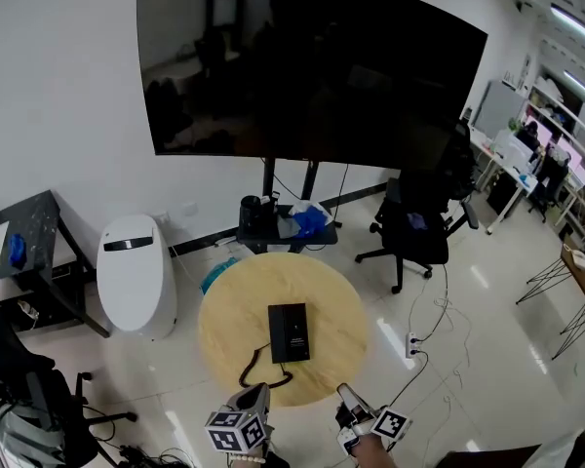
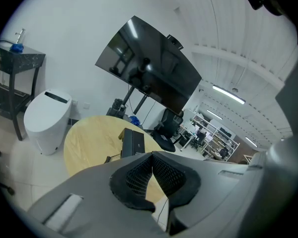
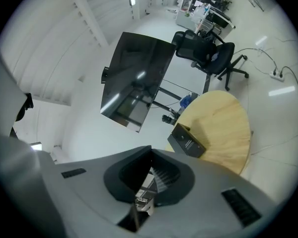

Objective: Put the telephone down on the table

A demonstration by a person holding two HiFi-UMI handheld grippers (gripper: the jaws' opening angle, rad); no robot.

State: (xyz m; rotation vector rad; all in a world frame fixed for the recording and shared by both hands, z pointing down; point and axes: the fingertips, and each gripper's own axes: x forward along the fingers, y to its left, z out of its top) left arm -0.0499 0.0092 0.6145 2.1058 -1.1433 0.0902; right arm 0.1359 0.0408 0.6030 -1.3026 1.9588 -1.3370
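The head view looks steeply down from high; both gripper views look low across the tabletop (image 1: 234, 310), which all 3 share.

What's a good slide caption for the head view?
Black telephone lies on the round wooden table; left gripper and right gripper shut and empty off its near edge.
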